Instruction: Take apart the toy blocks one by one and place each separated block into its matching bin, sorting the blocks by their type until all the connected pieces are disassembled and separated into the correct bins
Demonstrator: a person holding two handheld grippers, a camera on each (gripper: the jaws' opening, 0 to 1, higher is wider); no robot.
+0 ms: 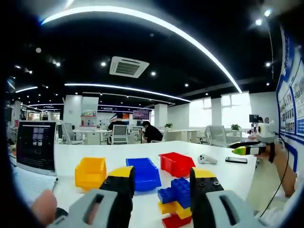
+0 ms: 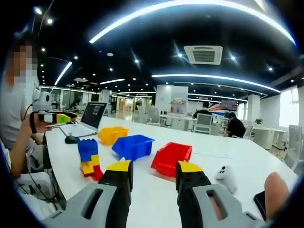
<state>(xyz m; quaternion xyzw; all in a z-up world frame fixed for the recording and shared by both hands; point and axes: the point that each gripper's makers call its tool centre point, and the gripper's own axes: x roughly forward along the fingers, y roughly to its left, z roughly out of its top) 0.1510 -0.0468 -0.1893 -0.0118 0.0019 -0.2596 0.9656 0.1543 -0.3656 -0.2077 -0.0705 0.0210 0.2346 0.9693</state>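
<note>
Block stack [image 1: 176,202] stands intact on table [image 1: 218,173], near yellow bin [image 1: 90,172], blue bin [image 1: 145,173], red bin [image 1: 176,164]. Left gripper [image 1: 161,183] and right gripper [image 2: 152,178] released, empty. Risk: one-sided tug topples stack.

Stacked blue, yellow, red blocks [image 1: 175,201] stand near three bins [image 1: 140,172].

Laptop [image 2: 90,118], mouse [image 2: 71,139], white controller [image 2: 227,176]

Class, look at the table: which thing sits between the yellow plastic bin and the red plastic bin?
The blue plastic bin sits between the yellow plastic bin and the red plastic bin, as both the left and right gripper views show.
</note>
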